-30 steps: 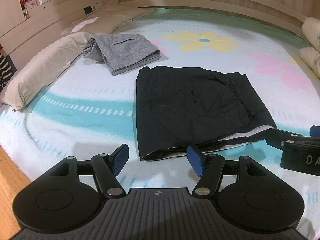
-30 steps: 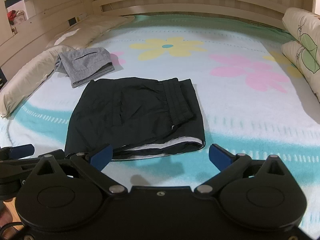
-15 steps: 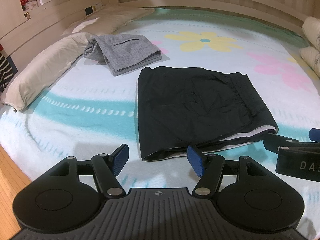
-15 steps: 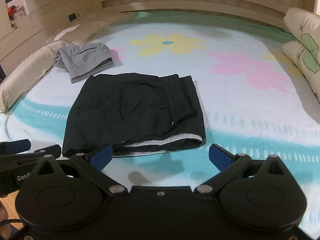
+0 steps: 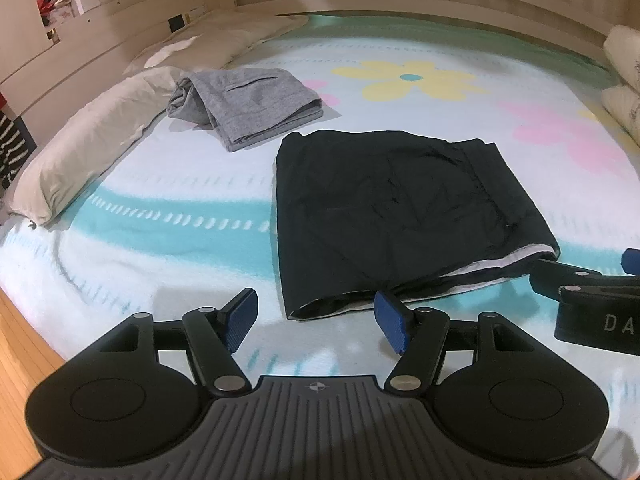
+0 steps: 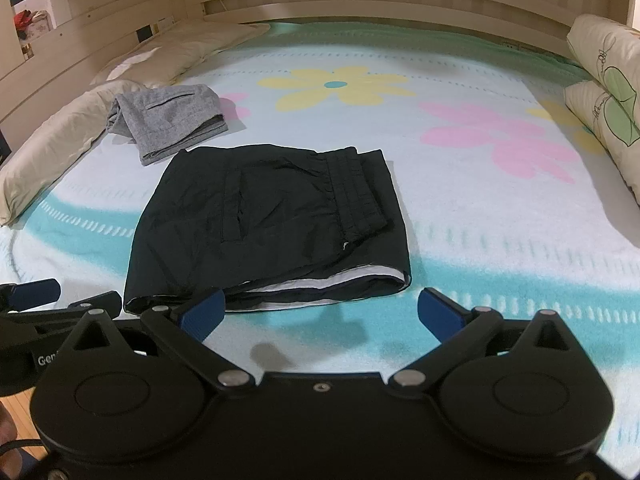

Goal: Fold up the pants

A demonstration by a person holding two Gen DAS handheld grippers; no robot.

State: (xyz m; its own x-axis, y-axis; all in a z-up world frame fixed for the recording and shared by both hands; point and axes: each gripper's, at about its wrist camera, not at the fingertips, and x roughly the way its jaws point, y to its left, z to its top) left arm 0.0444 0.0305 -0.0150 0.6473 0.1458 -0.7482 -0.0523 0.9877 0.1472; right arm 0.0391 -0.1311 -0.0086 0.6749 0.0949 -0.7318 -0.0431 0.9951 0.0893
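Bed with pale slatted wooden headboard (image 6: 360, 4) and side rail; flower-print blanket (image 5: 412, 80) in white, teal, yellow and pink covering the mattress. Item one: black pants (image 5: 400, 208), folded into a flat squarish packet, lying near the front edge of the bed at centre; the elastic waistband (image 6: 356, 192) is on top toward the right, and a white lining strip shows along the near folded edge. Item two: grey pants (image 5: 248, 104), folded, lying just behind and to the left of the black pair, apart from it, their far end resting against a long beige pillow (image 5: 88, 148). A second pale pillow lies farther back along the left rail. Two cream pillows with a green leaf print (image 6: 608, 92) stacked at the right edge. Left gripper (image 5: 316, 316): blue-padded jaws apart, nothing between them, hovering over the blanket at the near left corner of the black pants, not touching the cloth. Right gripper (image 6: 320, 312): jaws spread wide, empty, poised just in front of the near edge of the black pants. Each gripper's tip shows at the margin of the other's view.
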